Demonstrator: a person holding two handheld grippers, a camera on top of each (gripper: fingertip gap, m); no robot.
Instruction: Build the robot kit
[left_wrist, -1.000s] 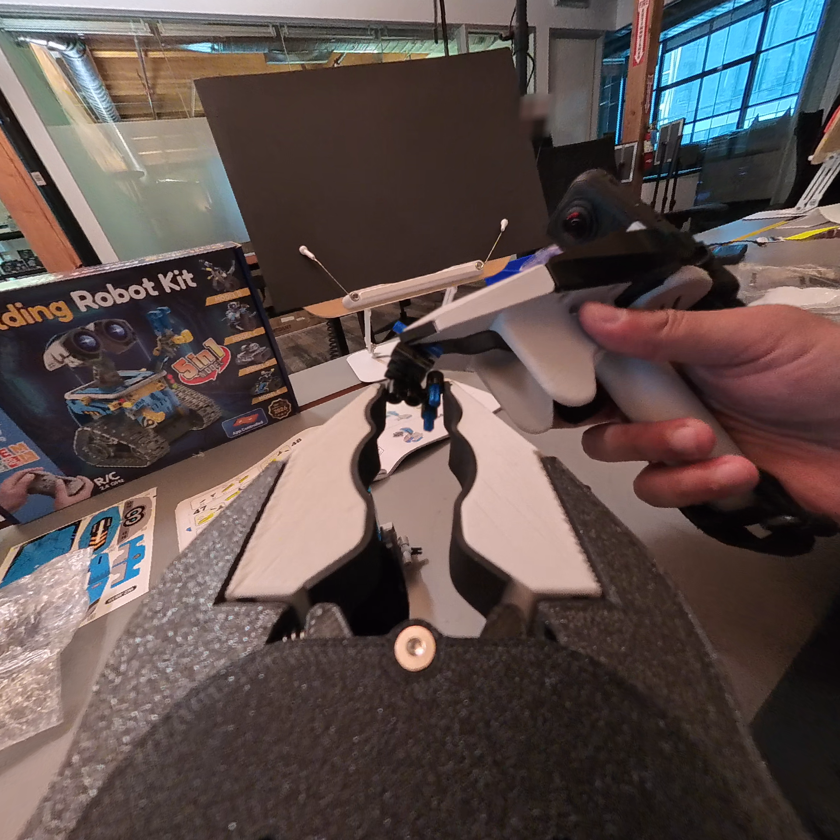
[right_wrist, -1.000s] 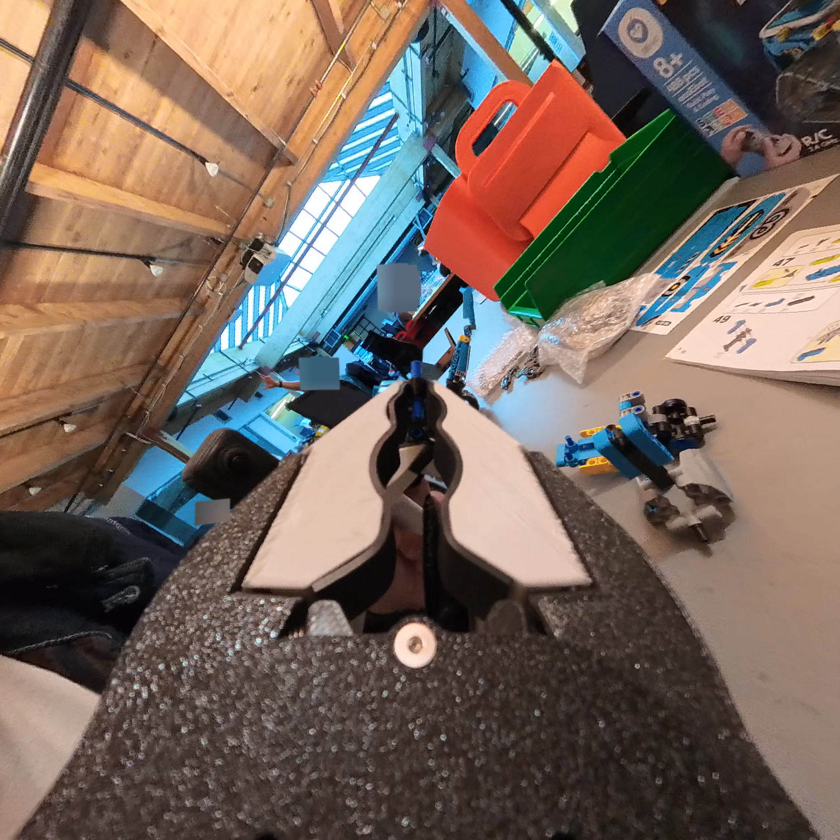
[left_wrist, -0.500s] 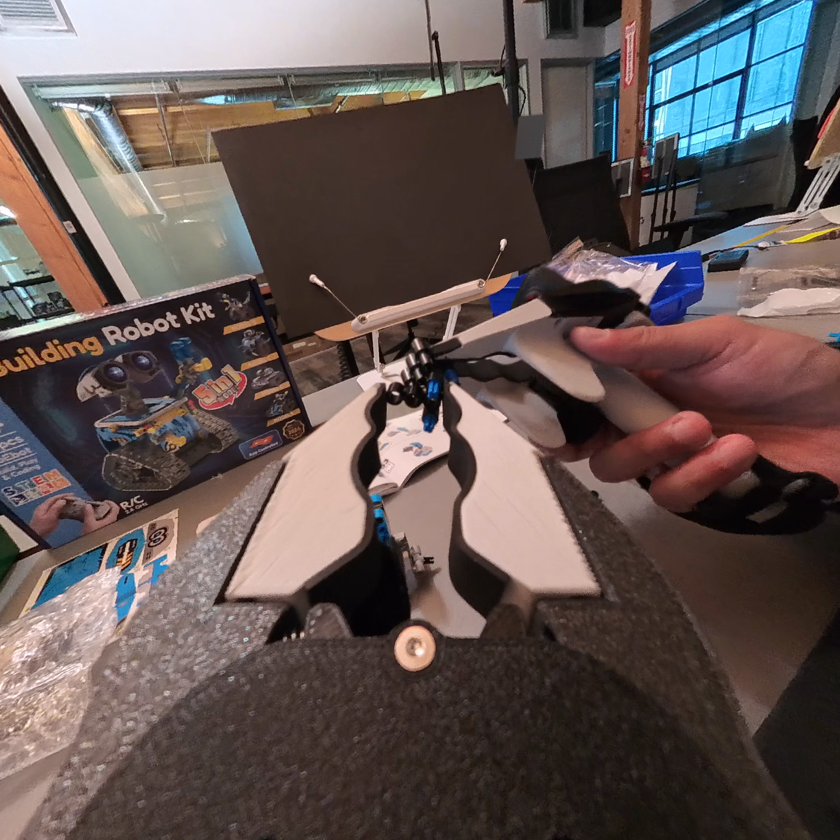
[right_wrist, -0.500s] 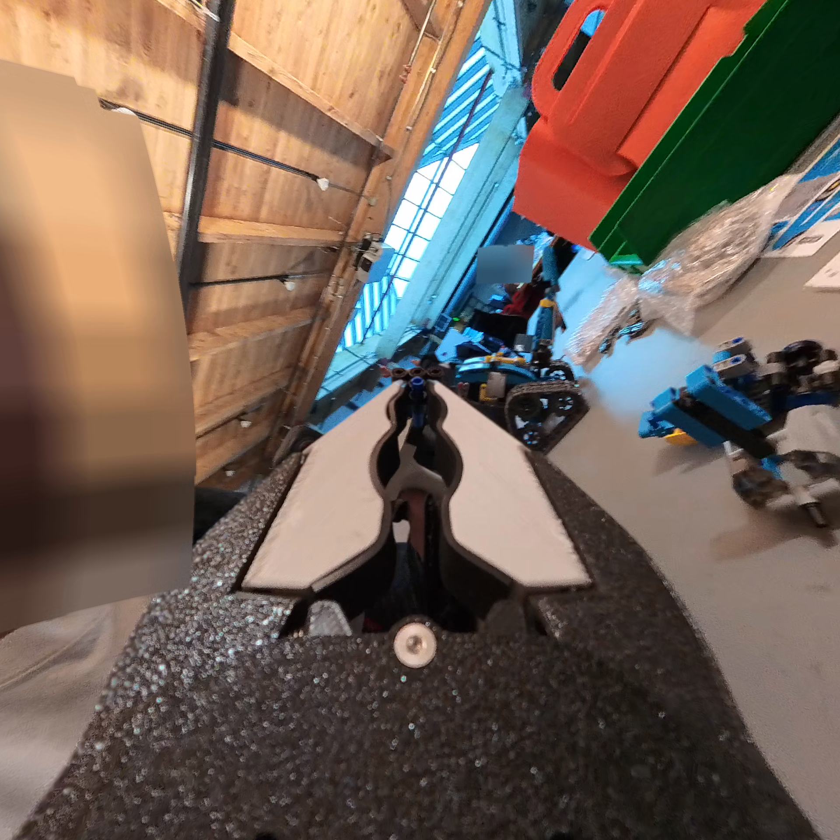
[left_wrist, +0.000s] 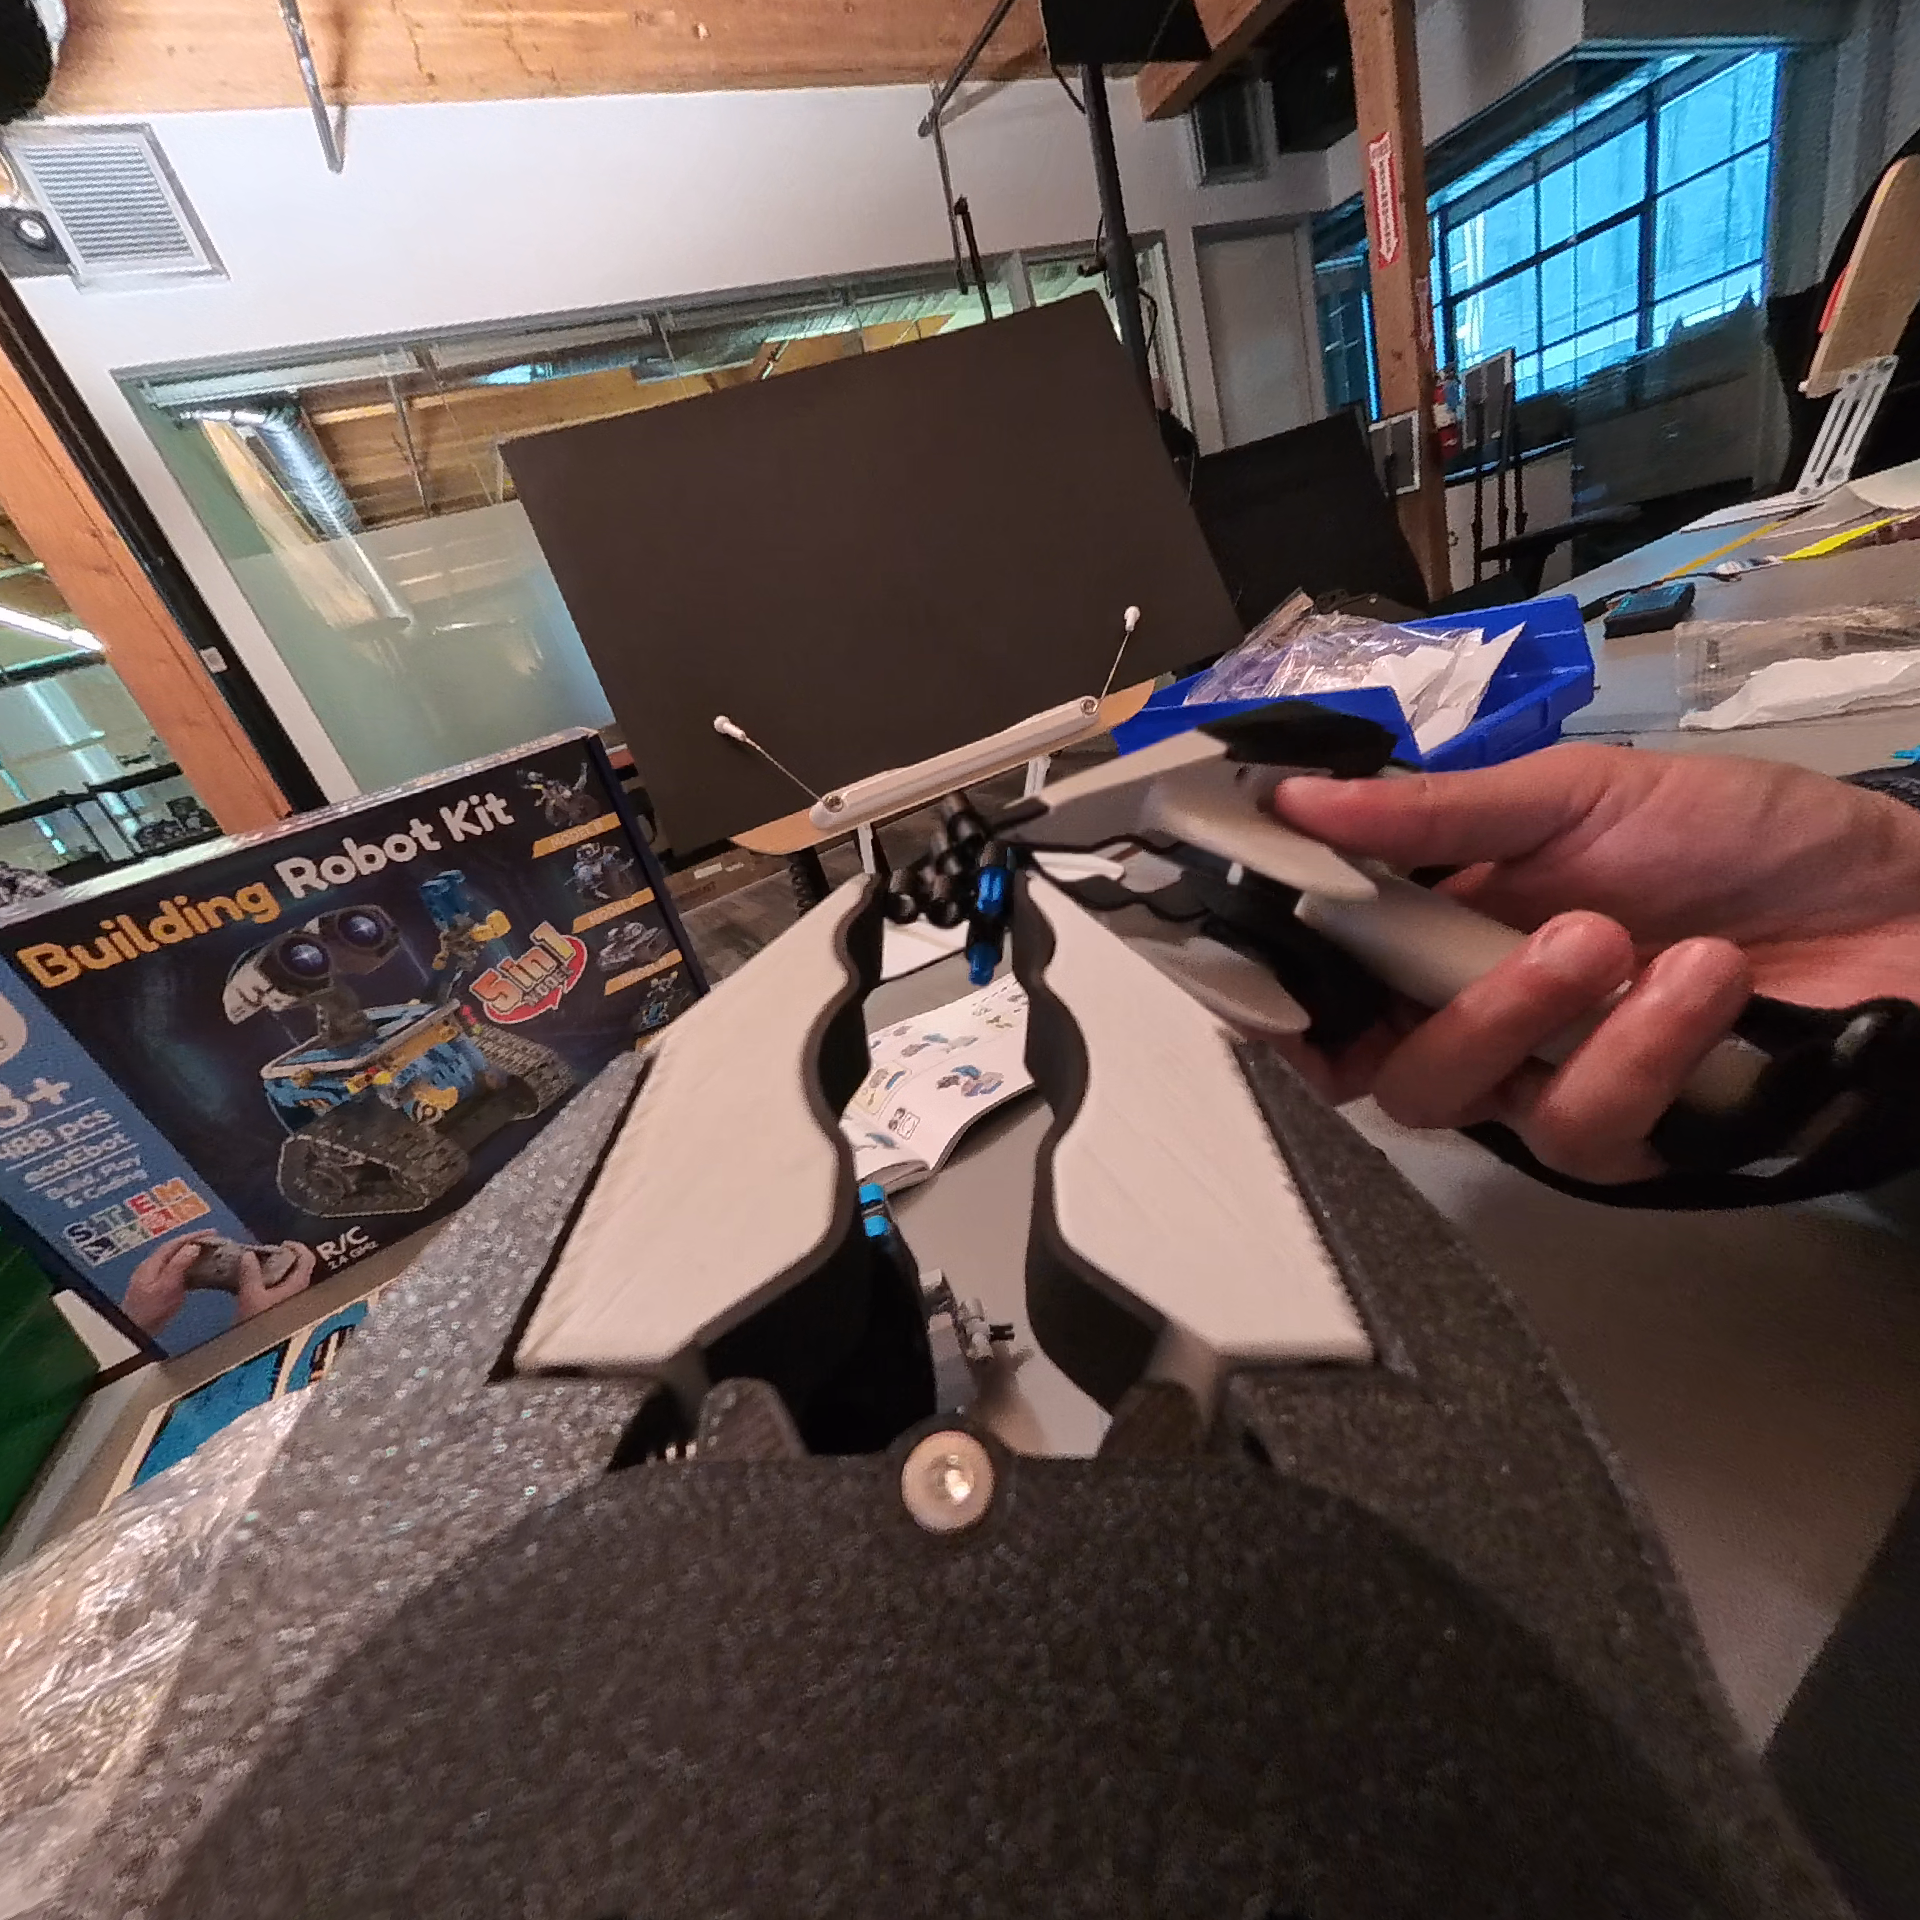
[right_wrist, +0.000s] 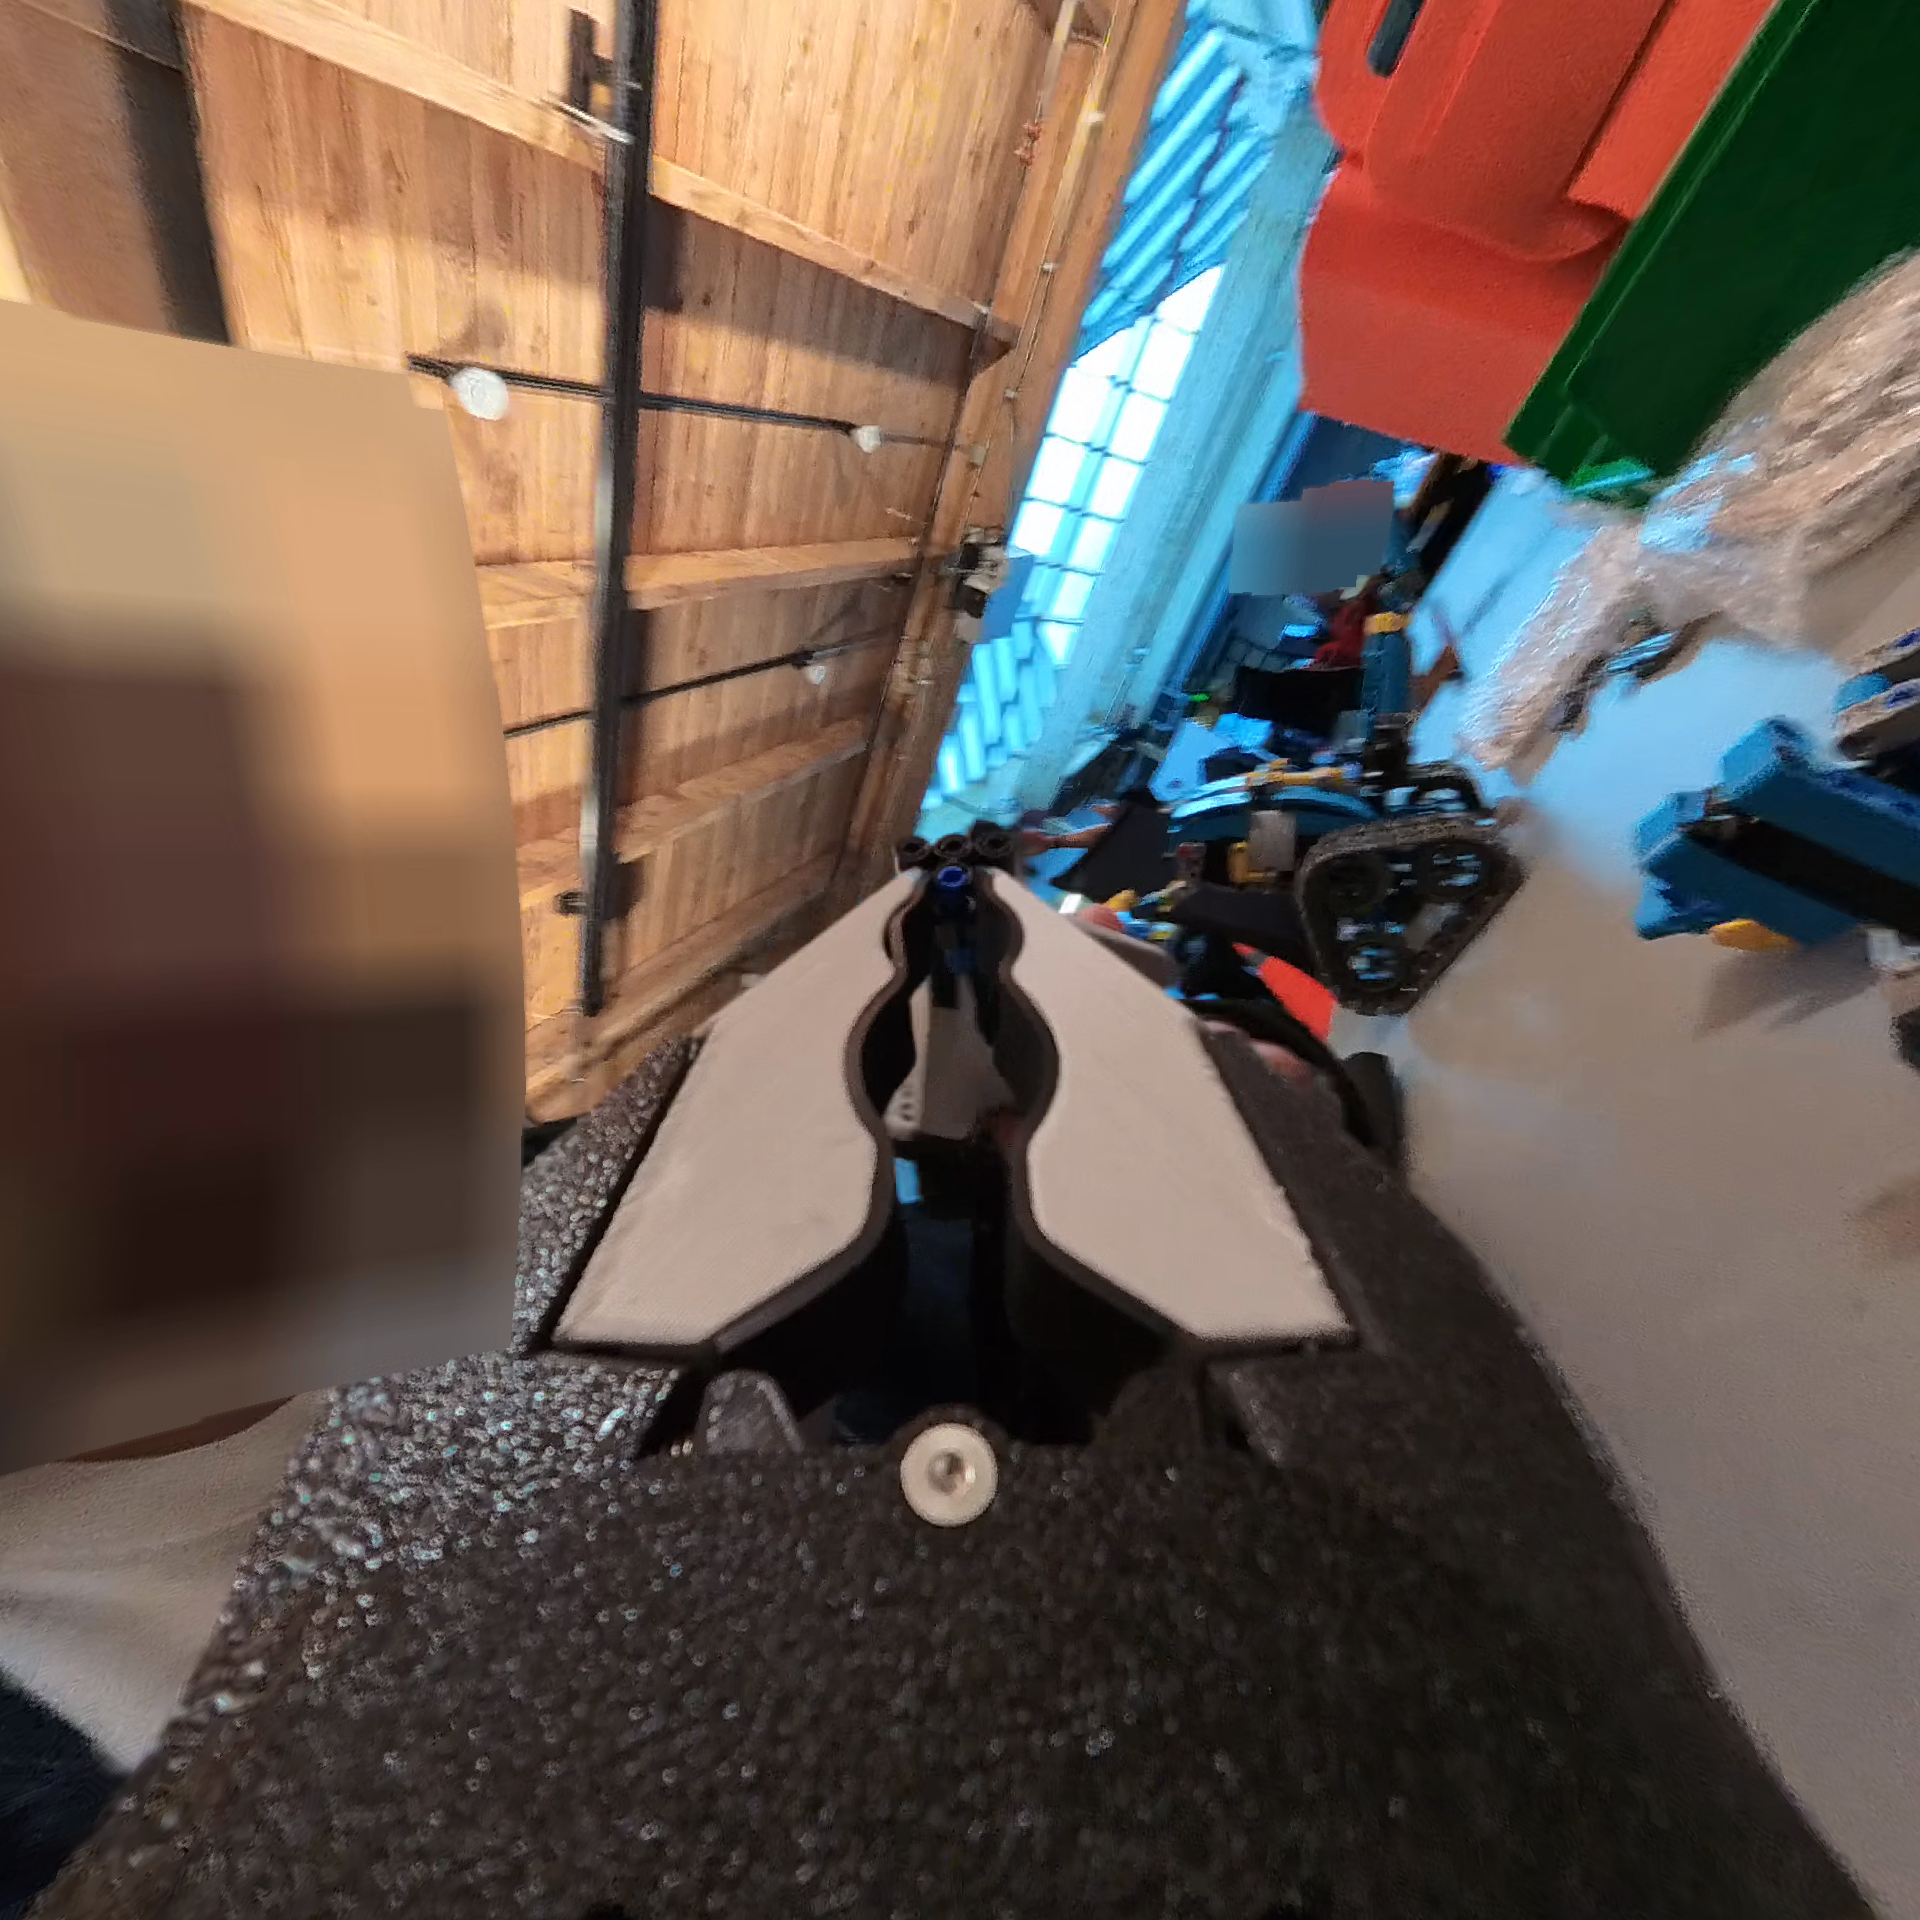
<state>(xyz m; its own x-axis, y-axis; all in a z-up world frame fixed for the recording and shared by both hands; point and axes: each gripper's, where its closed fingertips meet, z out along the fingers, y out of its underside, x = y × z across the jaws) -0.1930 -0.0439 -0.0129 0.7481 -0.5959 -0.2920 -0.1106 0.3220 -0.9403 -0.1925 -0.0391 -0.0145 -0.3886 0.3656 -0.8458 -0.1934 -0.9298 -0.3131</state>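
left wrist view, and there's your piece (left_wrist: 951, 883): a small black beam with a blue pin, up in the air above the table (left_wrist: 1558, 1382), right at your left gripper (left_wrist: 940, 914) tips. those fingers stand a little apart, and whether they touch the piece you can't tell from here. your right gripper (left_wrist: 1029, 831) comes in from the side, your hand (left_wrist: 1621, 935) wrapped round its handle, its tip at the same piece.

right wrist view settles it: right gripper (right_wrist: 951, 883) fingers together, pinching the blue pin, black beam crossways at the tips.

judging by the look, it's light, stiff plastic, smooth and easy to twist out of a pinch, so grip the flat sides of the beam. its long axis looks to run up and away, tilted toward the black board (left_wrist: 883, 561); the pin hangs down.

further out: the kit box (left_wrist: 343, 1018) to the left, a booklet (left_wrist: 935, 1081) below the tips, a blue bin (left_wrist: 1496, 675) behind your hand, a tracked robot (right_wrist: 1392, 894) blurred on the table.
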